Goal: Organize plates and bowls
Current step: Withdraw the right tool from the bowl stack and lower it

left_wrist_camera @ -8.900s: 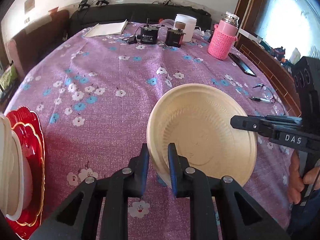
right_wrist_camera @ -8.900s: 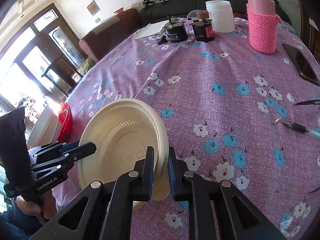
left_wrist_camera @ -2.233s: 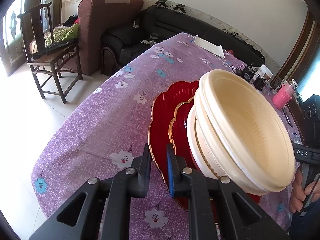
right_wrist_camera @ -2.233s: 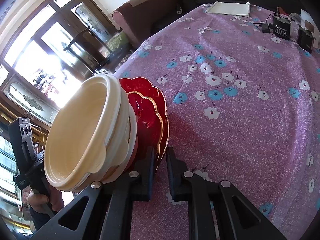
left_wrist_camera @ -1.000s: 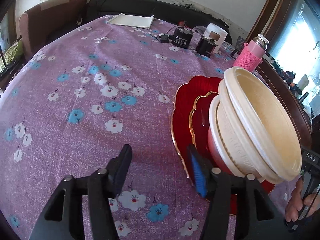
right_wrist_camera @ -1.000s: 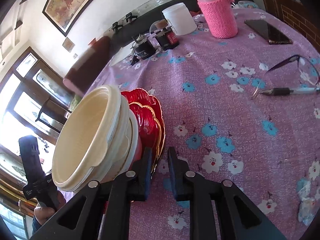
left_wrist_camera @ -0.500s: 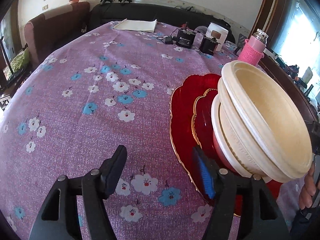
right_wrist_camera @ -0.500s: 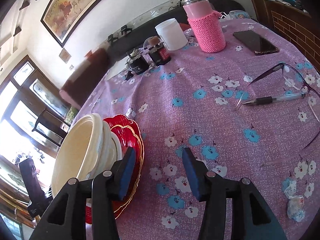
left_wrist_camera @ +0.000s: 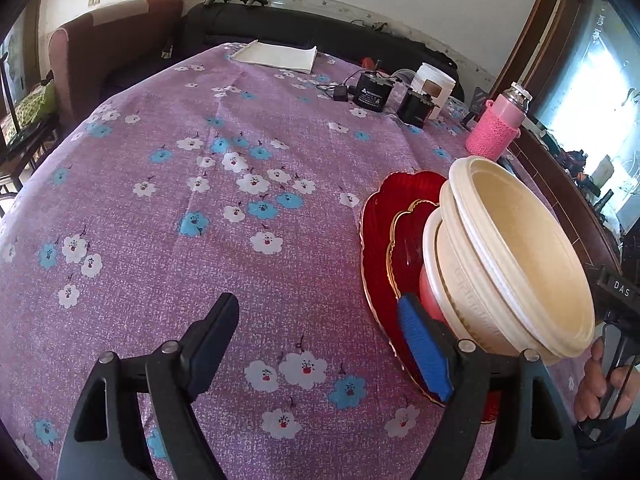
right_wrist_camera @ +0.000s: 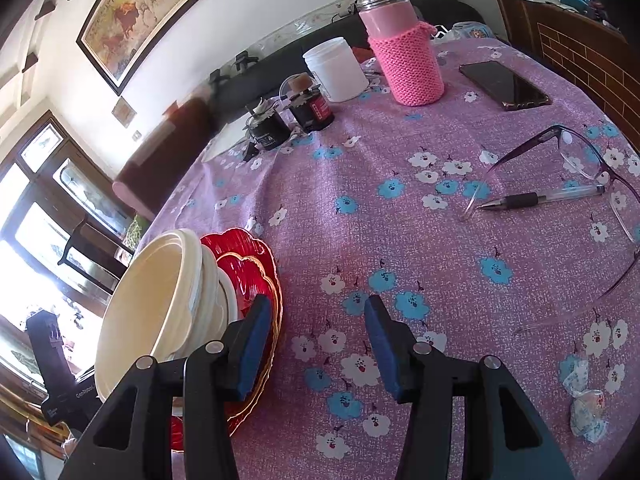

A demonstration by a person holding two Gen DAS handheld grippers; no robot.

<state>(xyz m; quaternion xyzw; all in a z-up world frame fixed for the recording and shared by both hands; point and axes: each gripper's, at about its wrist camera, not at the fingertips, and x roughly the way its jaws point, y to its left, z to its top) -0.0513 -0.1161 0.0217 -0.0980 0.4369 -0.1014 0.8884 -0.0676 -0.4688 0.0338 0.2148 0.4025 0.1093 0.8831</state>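
Observation:
A stack stands on the purple flowered tablecloth: two red scalloped plates (left_wrist_camera: pixel 384 216) with gold rims, then cream bowls (left_wrist_camera: pixel 516 264) nested on top. In the right wrist view the plates (right_wrist_camera: pixel 244 256) and bowls (right_wrist_camera: pixel 160 300) sit at the left. My left gripper (left_wrist_camera: pixel 320 340) is open and empty; its right finger is next to the stack's near edge. My right gripper (right_wrist_camera: pixel 314 340) is open and empty, its left finger beside the plates' rim.
At the table's far side stand a pink knit-covered flask (right_wrist_camera: pixel 404 52), a white jar (right_wrist_camera: pixel 336 68), two black devices (left_wrist_camera: pixel 372 92) and white paper (left_wrist_camera: pixel 276 56). A phone (right_wrist_camera: pixel 506 84), glasses (right_wrist_camera: pixel 560 168), a pen (right_wrist_camera: pixel 540 200) and a wrapper (right_wrist_camera: pixel 584 404) lie to the right.
Both grippers let go of the plate stack and opened wide, the left about a second ago, the right half a second ago. Both have drawn back slightly; the stack stays on the table.

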